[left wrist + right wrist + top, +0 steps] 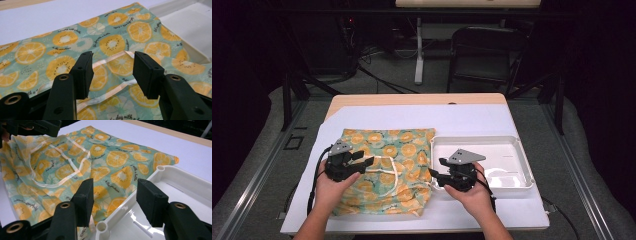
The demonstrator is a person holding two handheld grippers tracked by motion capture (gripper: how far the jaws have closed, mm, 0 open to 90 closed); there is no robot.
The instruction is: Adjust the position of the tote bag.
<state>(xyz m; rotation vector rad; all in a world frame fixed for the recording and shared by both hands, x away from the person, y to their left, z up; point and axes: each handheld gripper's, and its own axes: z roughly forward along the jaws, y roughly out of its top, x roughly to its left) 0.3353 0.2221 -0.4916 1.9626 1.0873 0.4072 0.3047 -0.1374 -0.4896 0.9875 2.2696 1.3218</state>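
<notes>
A teal cloth bag [404,145] printed with orange and kiwi slices lies flat on the white sheet, left of a white plastic tray [482,139]. A pale ribbon handle [393,171] loops over its middle. My left gripper [363,159] hovers open over the bag's left part. In the left gripper view the gripper [112,66] straddles the ribbon handle [110,58] above the bag [112,41] without closing on it. My right gripper [437,167] stands open at the bag's right edge; in its own view the gripper [113,193] is over the bag [117,157] and the tray's corner [102,226].
The tray [172,171] looks empty and touches the bag's right edge. The white sheet [462,117] covers a wooden table [412,99]. A black chair [484,50] and a white desk leg [418,55] stand on the floor beyond. The left gripper [32,126] shows at the right gripper view's top left.
</notes>
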